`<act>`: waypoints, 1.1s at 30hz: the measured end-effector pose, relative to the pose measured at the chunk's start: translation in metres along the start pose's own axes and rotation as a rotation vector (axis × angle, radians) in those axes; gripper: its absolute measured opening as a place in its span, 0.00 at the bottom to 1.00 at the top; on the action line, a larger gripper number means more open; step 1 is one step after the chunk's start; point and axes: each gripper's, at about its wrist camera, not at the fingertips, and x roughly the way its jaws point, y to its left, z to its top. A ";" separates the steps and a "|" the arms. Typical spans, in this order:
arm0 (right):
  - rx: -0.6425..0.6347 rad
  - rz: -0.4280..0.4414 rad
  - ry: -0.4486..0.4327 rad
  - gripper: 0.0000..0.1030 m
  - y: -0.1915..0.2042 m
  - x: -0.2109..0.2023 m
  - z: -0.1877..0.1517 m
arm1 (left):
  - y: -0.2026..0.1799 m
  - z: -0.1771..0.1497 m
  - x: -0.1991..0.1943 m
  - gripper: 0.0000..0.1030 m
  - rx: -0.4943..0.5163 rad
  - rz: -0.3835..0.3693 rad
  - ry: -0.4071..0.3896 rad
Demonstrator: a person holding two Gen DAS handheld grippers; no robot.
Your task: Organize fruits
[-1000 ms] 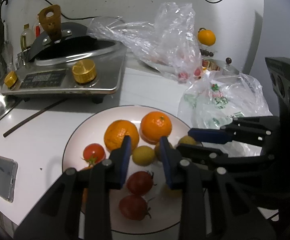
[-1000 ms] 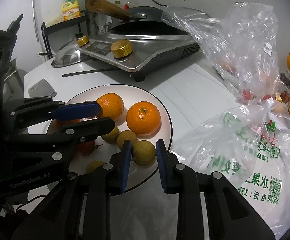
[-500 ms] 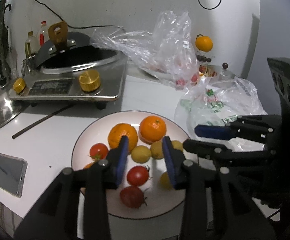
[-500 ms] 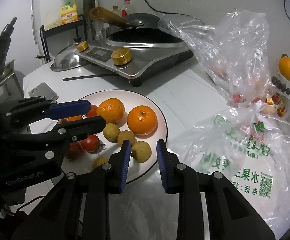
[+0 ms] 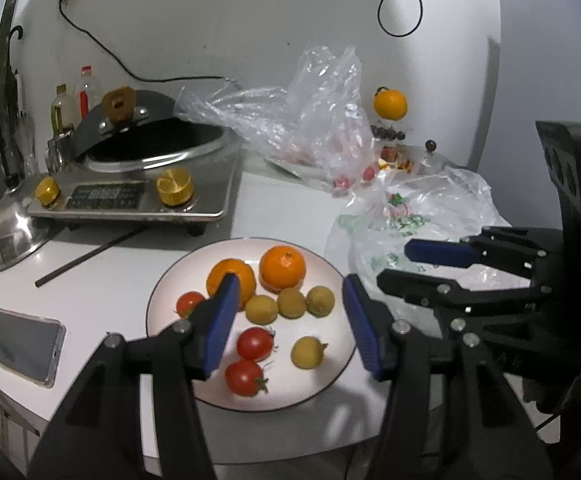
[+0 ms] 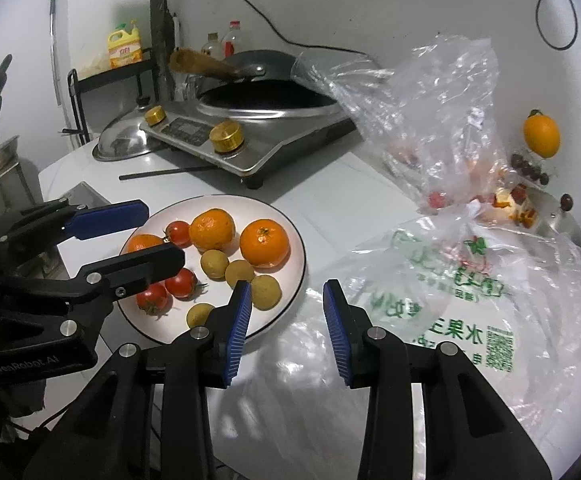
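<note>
A white plate (image 5: 318, 384) (image 6: 250, 208) holds oranges (image 5: 282, 268) (image 6: 264, 242), red tomatoes (image 5: 254, 344) (image 6: 180, 282) and several small yellow-green fruits (image 5: 307, 352) (image 6: 265, 291). My left gripper (image 5: 288, 280) hovers above the plate's near side. Its jaws are opening and hold nothing. It also shows at the left of the right wrist view as the left gripper (image 6: 162, 234). My right gripper (image 6: 286, 286) hangs over the plate's right rim and the bag edge. Its jaws are opening too, with nothing between them. The left wrist view shows this right gripper (image 5: 396, 266) to the plate's right.
An induction cooker with a wok (image 5: 138, 184) (image 6: 250, 136) stands behind the plate. A steel lid (image 5: 6, 236), a phone (image 5: 20, 344) and a dark stick (image 5: 86, 256) lie to the left. Plastic bags (image 6: 450, 280) (image 5: 314, 120) crowd the right, and an orange (image 6: 541, 136) sits behind them.
Both grippers have drawn back and upward from the plate. Both pairs of jaws, nearly shut before, now stand clearly apart. The fruits on the plate lie as before.
</note>
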 end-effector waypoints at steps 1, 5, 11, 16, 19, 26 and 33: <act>0.003 -0.006 -0.007 0.38 0.000 -0.004 0.000 | -0.002 0.000 -0.003 0.53 0.002 0.001 -0.004; 0.008 -0.021 -0.029 0.38 -0.002 -0.018 0.000 | -0.008 0.003 -0.014 0.53 0.012 0.003 -0.024; 0.008 -0.041 -0.068 0.38 0.001 -0.041 0.000 | -0.017 0.007 -0.033 0.53 0.025 -0.001 -0.060; 0.007 -0.058 -0.103 0.39 0.005 -0.063 0.000 | -0.025 0.009 -0.051 0.72 0.022 -0.008 -0.100; 0.010 -0.071 -0.122 0.39 0.006 -0.074 -0.001 | -0.029 0.013 -0.063 0.72 0.027 -0.014 -0.126; 0.025 -0.107 -0.183 0.52 0.004 -0.109 -0.002 | -0.040 0.021 -0.088 0.77 0.041 -0.019 -0.177; 0.048 -0.153 -0.250 0.53 0.000 -0.147 -0.003 | -0.050 0.029 -0.120 0.86 0.038 -0.012 -0.235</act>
